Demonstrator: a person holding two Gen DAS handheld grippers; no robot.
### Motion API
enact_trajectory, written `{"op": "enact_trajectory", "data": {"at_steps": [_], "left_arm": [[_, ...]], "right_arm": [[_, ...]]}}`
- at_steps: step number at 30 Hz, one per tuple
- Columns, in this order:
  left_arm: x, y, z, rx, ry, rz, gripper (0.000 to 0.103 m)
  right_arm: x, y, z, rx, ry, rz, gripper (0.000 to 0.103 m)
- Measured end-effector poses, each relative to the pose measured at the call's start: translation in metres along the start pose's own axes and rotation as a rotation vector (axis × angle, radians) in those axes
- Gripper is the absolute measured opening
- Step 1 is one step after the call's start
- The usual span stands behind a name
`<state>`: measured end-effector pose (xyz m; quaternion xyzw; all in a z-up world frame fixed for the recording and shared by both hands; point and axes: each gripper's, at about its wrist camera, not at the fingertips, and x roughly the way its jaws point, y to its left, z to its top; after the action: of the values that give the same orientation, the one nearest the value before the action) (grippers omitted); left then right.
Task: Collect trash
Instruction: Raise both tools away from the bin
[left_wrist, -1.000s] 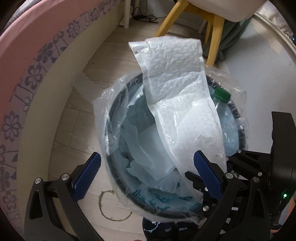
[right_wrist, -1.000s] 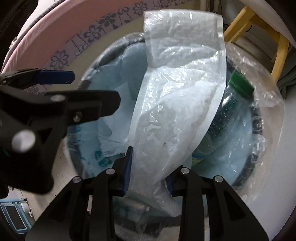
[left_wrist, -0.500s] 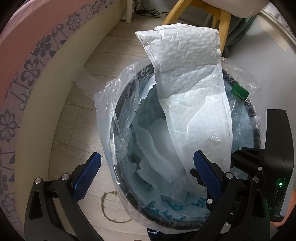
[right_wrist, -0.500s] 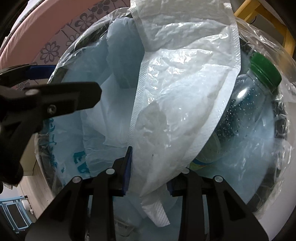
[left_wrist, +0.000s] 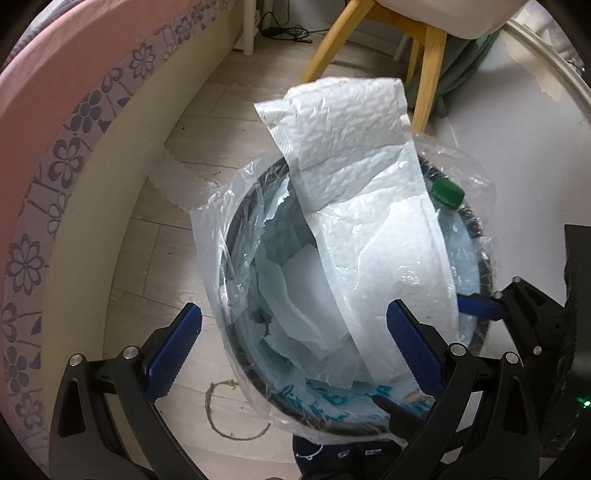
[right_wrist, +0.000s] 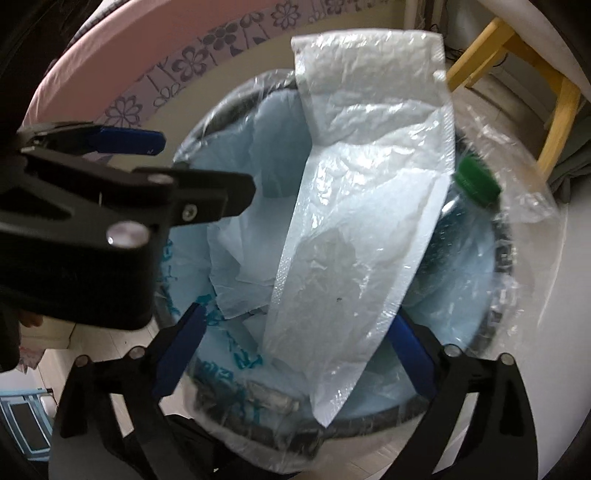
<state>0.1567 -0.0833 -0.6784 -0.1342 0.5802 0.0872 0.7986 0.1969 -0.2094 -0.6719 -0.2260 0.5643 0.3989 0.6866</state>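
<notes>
The right hand-held gripper (right_wrist: 295, 354) has just spread wide, letting the white plastic wrapper (right_wrist: 354, 229) lean in the trash bin (right_wrist: 495, 325), toward twelve o'clock; next, it needs pushing down.

A lined trash bin (left_wrist: 236, 295) stands on the floor (left_wrist: 147, 266), beside a bed (left_wrist: 55, 122) to its left. A chair (left_wrist: 424, 62) stands behind the bin. Inside the bin, a long plastic wrapper (left_wrist: 369, 229) leans against the far rim, its top end sticking out above it. A capped bottle (right_wrist: 469, 206) stands tilted in the bin, to the right of the wrapper. Crumpled bags (right_wrist: 240, 251) lie in the bin left of the wrapper. A loop of string (left_wrist: 221, 413) lies on the floor in front of the bin.
</notes>
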Motion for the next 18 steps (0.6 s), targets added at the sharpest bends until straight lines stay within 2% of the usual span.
{"op": "enact_trajectory", "data": {"at_steps": [11,18], "left_arm": [[-0.048,-0.013,0.008,0.011,-0.043,0.023,0.097],[-0.085,-0.022,0.017,0.001,-0.077,0.099,0.097]], "right_arm": [[-0.05,0.01,0.004,0.003,-0.079,-0.052,0.096],[-0.091,0.01,0.003,0.008,-0.109,-0.098,0.096]]}}
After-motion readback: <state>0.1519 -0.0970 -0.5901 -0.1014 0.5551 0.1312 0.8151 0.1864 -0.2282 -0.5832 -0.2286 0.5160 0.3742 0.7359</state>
